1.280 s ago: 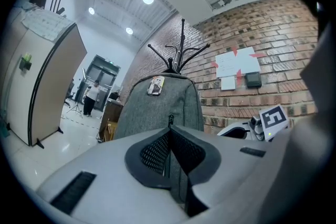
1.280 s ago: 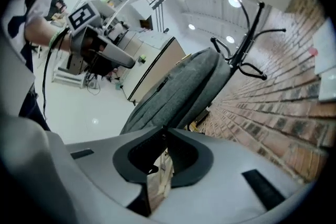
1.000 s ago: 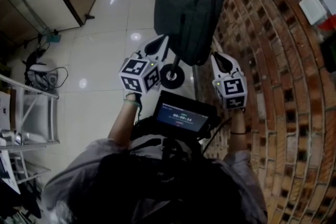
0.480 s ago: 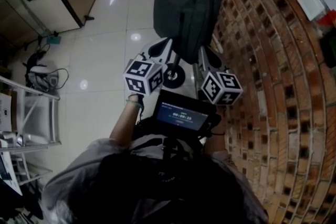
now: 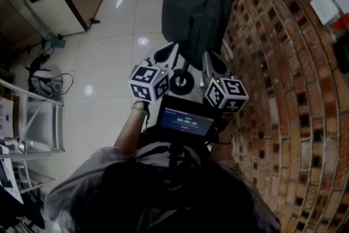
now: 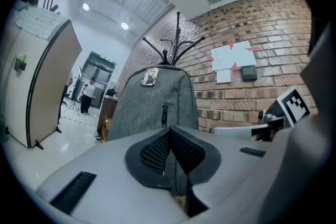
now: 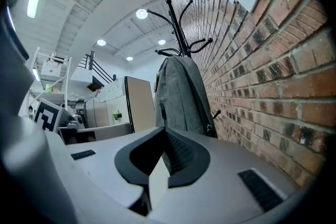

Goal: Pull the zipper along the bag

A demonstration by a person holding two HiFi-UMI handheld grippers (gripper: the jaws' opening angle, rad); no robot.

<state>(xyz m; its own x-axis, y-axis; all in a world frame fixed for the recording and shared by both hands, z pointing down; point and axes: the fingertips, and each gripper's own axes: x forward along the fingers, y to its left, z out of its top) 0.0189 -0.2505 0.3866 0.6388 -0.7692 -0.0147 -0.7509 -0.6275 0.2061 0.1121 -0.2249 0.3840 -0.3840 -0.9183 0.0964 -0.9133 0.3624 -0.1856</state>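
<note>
Red brick wall (image 5: 283, 63) runs down the right of the head view, with pale glossy floor tiles (image 5: 109, 63) to the left. Ahead of me a dark grey fabric bag (image 5: 193, 8) hangs flat against the bricks. My left gripper (image 5: 175, 52) reaches the bag's lower edge. My right gripper (image 5: 209, 58) sits just beside it, nearer the wall, under the bag's bottom corner.

From the left gripper view, the bag fills the space straight beyond my fingertips, hanging from a black metal coat stand (image 6: 176, 44). A small dark zipper pull (image 6: 164, 113) hangs just above them. My left fingers are pressed together, and grey fabric shows between the pads, so I am pinching the bag's lower edge.

From the right gripper view, the bag hangs beyond and a little above my fingertips, its right side against the bricks. The zipper pull lies just past them, untouched. My right fingers have just been closing. Their tips now meet with nothing caught between them, only a pale sliver showing lower down.
</note>
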